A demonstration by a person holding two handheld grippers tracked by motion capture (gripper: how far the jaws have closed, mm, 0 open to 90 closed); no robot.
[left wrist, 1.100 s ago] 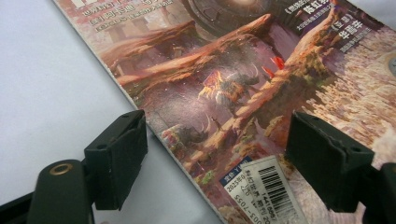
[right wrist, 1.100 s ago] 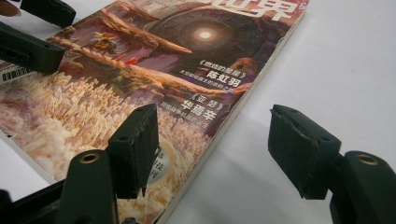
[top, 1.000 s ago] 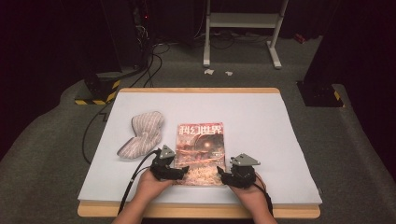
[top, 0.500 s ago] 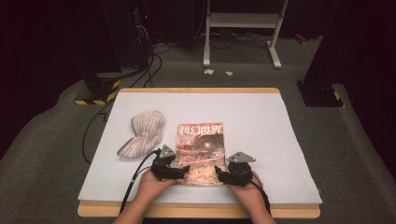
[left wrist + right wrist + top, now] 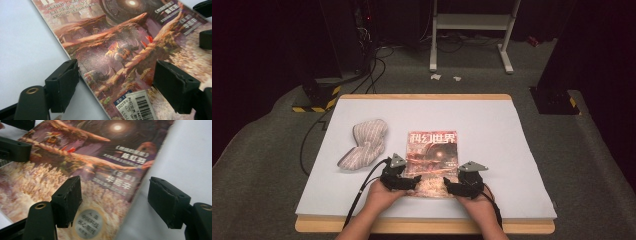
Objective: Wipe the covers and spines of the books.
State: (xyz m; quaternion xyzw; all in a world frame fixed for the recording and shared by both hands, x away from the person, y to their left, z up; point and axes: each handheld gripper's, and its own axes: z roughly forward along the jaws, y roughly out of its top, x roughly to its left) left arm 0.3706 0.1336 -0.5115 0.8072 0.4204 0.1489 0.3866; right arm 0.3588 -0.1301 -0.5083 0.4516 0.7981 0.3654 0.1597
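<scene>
Magazine (image 5: 432, 159) lies flat on the white table (image 5: 512, 150), closed, with its near corners between the two grippers. Left gripper (image 5: 115, 82) has its jaws wide apart, straddling the near left edge, one finger (image 5: 63, 82) on the table, the other over the cover; nothing is gripped. Right gripper (image 5: 113, 202) likewise gapes across the near right edge. Judged early: positioned, no grasp or lift yet. Against the earlier frames, both hands sit almost unchanged; the striped cloth (image 5: 364, 145) lies undisturbed, left of the fingers.
</scene>
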